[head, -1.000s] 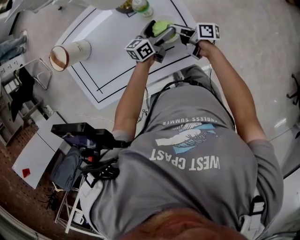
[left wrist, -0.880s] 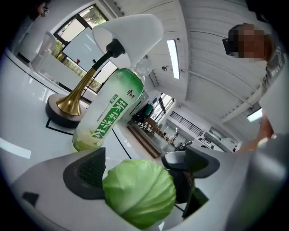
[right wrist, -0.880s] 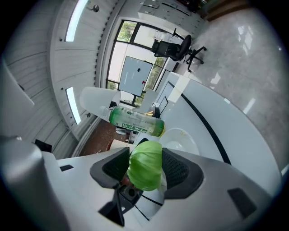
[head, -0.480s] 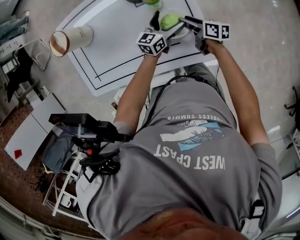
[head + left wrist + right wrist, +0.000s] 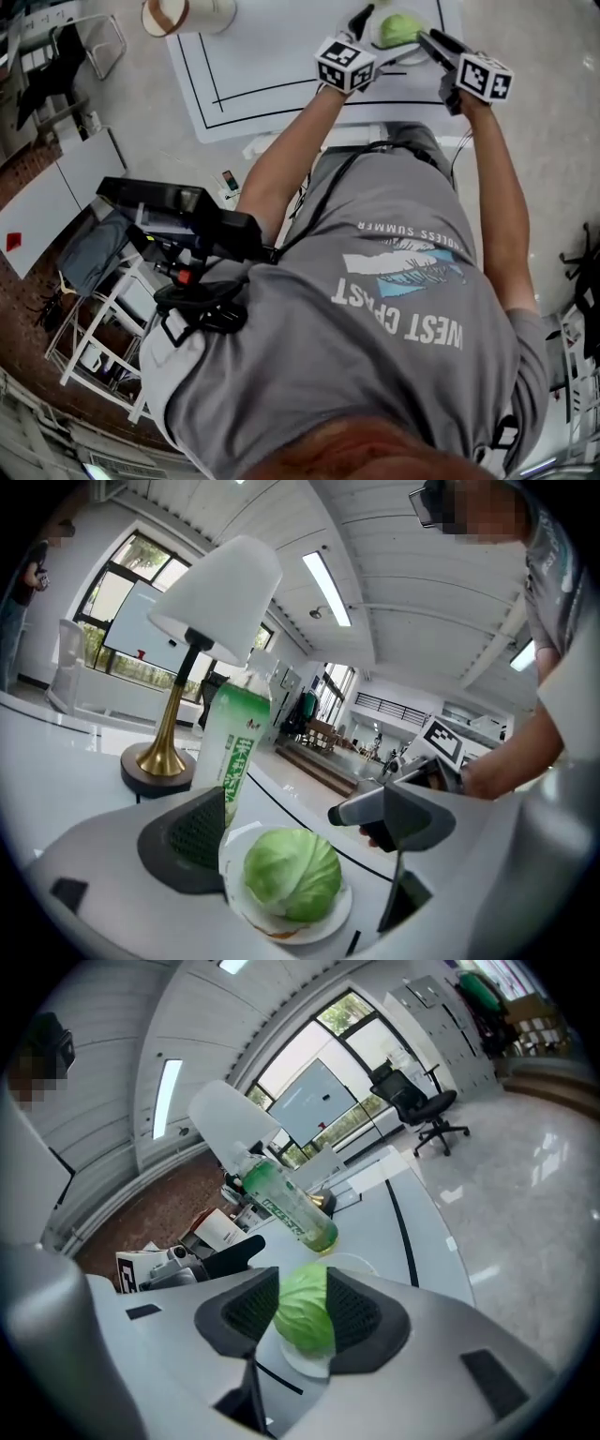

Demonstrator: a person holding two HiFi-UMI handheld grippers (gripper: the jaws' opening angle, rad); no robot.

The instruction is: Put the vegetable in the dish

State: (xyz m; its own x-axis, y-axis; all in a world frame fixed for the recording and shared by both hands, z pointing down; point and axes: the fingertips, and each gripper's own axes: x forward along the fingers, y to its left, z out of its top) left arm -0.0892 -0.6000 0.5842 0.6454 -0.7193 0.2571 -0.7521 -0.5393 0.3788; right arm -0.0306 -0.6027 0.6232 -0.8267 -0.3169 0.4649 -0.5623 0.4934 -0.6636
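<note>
cabbage (image 5: 292,874) on dish (image 5: 330,919) | tipped cup (image 5: 192,13): head view only

Bright, even daylight came through windows (image 5: 141,602) beyond the left hand-held gripper (image 5: 300,834), with ceiling strip lights (image 5: 326,588) above it. Fisheye bending and dark corners ringed both gripper views; shadows were soft, focus mostly sharp.

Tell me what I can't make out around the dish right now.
Lamp: head view, cut off by the top edge.
Bottle: left gripper view, label print too blurred to read.
Dish: right gripper view, mostly covered by the cabbage.
Orange patch on the dish's front rim: left gripper view, too small to identify.
</note>
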